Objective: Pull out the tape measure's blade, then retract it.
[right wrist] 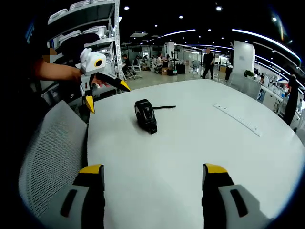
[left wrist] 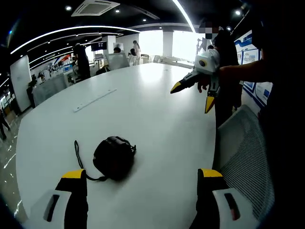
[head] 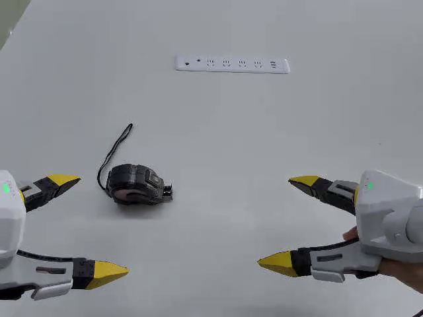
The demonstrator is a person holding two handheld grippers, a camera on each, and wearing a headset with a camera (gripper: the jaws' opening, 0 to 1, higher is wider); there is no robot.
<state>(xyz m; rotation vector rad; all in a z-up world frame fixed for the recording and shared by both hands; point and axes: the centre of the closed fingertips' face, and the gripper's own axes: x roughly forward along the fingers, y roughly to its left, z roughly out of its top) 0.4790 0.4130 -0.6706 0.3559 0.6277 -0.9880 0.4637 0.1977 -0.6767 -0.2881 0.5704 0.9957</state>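
- The power strip [head: 231, 64], long, white and flat, lies well toward the far edge of the bench [head: 218, 132], parallel to that edge and well apart from everything else.
- The tape measure [head: 135, 185], with a dark case, rests on the bench left of the middle and nearer the near edge. Its blade is drawn in, with only the end hook at the case mouth on the side facing the right gripper.
- Its thin black strap [head: 112, 155] runs loose from the case toward the far edge, lying flat on the surface.
- The left gripper [head: 86, 224] hangs over the near left part of the bench, just beside the tape measure but apart from it. Its jaws are spread wide with nothing between them.
- The right gripper [head: 289, 222] is over the near right part, well apart from the tape measure. Its jaws are also spread wide and hold nothing, and a hand shows behind it.
- Bare white surface lies between the two grippers and the tape measure. Nothing stands between them, and the strap trails off on the side away from both.
- A grey mesh chair [right wrist: 52, 152] stands against the near edge, seen in both gripper views.
- Beyond the far edge the room is open floor, with people [right wrist: 208, 62] standing and walking well away from the bench.
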